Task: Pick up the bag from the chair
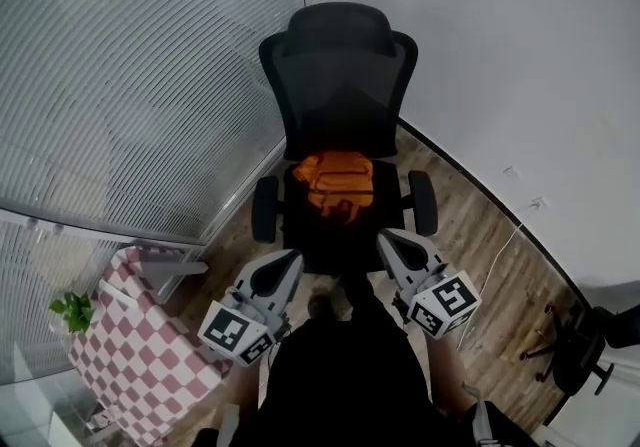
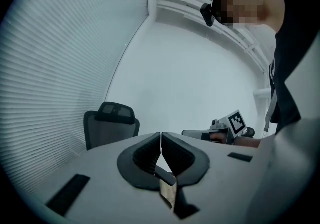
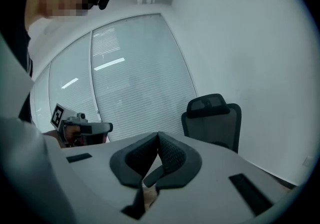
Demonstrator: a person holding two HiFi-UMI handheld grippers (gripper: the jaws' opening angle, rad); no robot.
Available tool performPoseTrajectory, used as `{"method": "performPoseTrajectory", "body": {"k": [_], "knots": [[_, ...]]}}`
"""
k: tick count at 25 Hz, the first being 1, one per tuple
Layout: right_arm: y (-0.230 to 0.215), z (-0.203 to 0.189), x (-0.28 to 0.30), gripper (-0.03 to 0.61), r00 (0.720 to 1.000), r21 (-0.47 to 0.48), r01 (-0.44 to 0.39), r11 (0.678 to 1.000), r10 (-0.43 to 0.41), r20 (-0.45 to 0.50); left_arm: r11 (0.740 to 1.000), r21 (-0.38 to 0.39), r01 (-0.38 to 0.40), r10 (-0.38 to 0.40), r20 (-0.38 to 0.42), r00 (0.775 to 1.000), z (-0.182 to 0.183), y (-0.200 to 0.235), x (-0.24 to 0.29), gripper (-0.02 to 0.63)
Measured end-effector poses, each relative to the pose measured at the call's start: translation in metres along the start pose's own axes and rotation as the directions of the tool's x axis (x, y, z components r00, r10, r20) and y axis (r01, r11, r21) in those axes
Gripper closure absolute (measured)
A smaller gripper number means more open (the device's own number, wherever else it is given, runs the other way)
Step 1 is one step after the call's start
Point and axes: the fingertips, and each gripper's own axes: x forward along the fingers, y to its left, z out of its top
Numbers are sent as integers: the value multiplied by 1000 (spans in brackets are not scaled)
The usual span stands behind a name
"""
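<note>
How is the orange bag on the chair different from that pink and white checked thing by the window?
The crumpled orange fabric bag is one plain colour; the pink-and-white checked cloth is patterned. The bag lies bunched on the seat of the black mesh office chair; the cloth is spread smoothly over low furniture beside the slatted blinds. Both look like soft fabric.

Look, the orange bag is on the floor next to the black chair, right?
Not quite. The orange bag is not on the floor next to the black chair; it lies on the chair's seat, as the head view shows.
</note>
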Motion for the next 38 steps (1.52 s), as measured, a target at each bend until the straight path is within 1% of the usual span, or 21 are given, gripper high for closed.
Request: {"method": "performPoseTrajectory", "body": {"k": [3,6,8,11,13,16,18,23,31,35,38], "knots": [[-23,-7,21,558,998,-38,-28,999,26,-56,999,-1,-40,40,0,999,5,4,16,580],[-44,-26,45,558,989,-93,-65,994,51,-139,998,-6,-64,64,-8,998,7,8,32,580],[-57,-43,60,558,978,-136,-88,987,59,-199,996,-6,-85,85,-25,996,4,12,41,580],[-74,-67,80,558,958,-213,-130,968,67,-278,992,-17,-127,126,-52,991,-1,21,54,580],[-84,-83,93,560,944,-237,-162,958,81,-319,988,-26,-154,152,-63,986,-4,29,62,580],[-97,-114,109,558,916,-226,-209,951,109,-386,982,-44,-184,180,-82,980,-11,38,73,580],[-106,-136,118,524,891,-212,-238,948,127,-436,978,-62,-200,194,-94,976,-15,41,81,580],[-126,-183,133,497,836,-185,-286,940,151,-527,968,-92,-233,222,-114,968,-24,50,101,580],[-159,-241,162,446,770,-190,-321,928,140,-622,954,-128,-270,255,-122,959,-34,61,122,580],[-168,-267,179,420,737,-176,-336,925,142,-661,949,-142,-281,264,-128,956,-38,64,127,580],[-172,-288,190,403,708,-179,-358,916,142,-691,943,-159,-293,272,-140,952,-44,66,127,580]]}}
